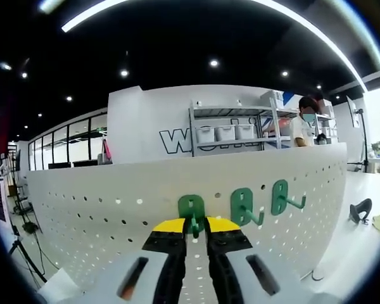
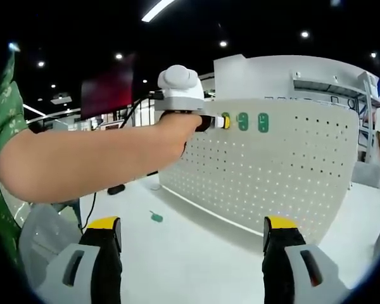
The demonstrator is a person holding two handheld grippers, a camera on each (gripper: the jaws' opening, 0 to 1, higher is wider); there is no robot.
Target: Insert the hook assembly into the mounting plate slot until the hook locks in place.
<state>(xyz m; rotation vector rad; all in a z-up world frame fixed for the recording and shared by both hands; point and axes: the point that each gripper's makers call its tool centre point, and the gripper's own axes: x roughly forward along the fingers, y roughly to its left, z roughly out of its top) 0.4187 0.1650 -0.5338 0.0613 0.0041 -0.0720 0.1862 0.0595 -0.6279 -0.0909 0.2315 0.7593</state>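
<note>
A white pegboard mounting plate (image 1: 114, 209) stands upright on the table, also seen as the pegboard (image 2: 291, 171) in the right gripper view. Three green hooks hang on it in a row: the left hook (image 1: 191, 209), the middle hook (image 1: 243, 206) and the right hook (image 1: 280, 197). My left gripper (image 1: 195, 229) is shut on the left hook's prong, right at the plate. In the right gripper view that left gripper (image 2: 223, 121) reaches the plate beside the hooks (image 2: 243, 121), held by a person's arm (image 2: 88, 161). My right gripper (image 2: 193, 235) is open and holds nothing, well back from the plate.
A spare green hook (image 2: 156, 216) lies on the white table (image 2: 190, 253) in front of the plate. A black object (image 1: 360, 210) lies at the right. A person (image 1: 302, 123) stands by grey shelving (image 1: 231, 123) behind the plate. A tripod (image 1: 22, 250) stands at the left.
</note>
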